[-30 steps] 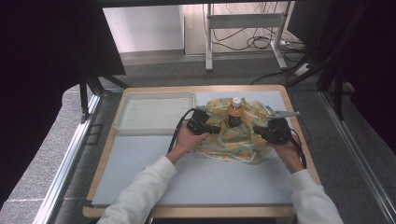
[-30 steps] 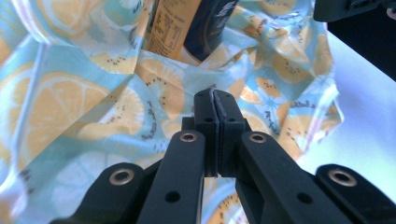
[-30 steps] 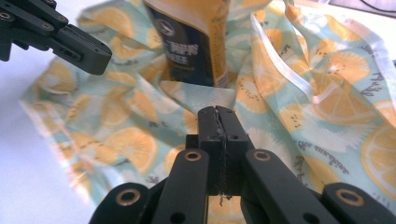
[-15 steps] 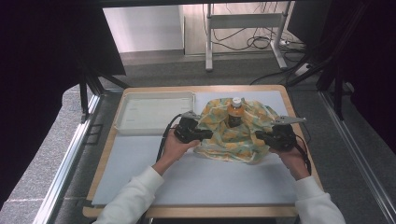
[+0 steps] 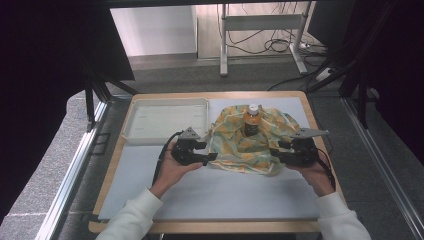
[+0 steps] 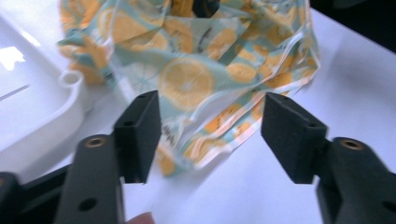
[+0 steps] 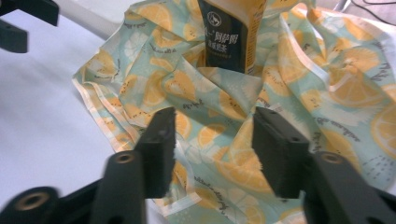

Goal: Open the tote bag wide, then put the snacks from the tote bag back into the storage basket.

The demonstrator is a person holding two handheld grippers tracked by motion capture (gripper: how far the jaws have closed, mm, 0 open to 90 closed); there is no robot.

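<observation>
Crumpled lemon-print cloth (image 5: 250,145) cradling upright bottle (image 5: 252,120); both grippers' fingers wide, empty.

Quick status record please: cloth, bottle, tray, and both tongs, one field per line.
cloth: lemon-print cloth, crumpled on the white mat, bunched around the bottle's base
bottle: orange drink bottle with dark label and white cap, upright in the middle of the cloth
tray: white tray, back left of the mat, beside the cloth's left edge
left tongs: left tongs, jaws open, at the cloth's left edge, gripping nothing
right tongs: right tongs, jaws open over the cloth's right side, gripping nothing
</observation>
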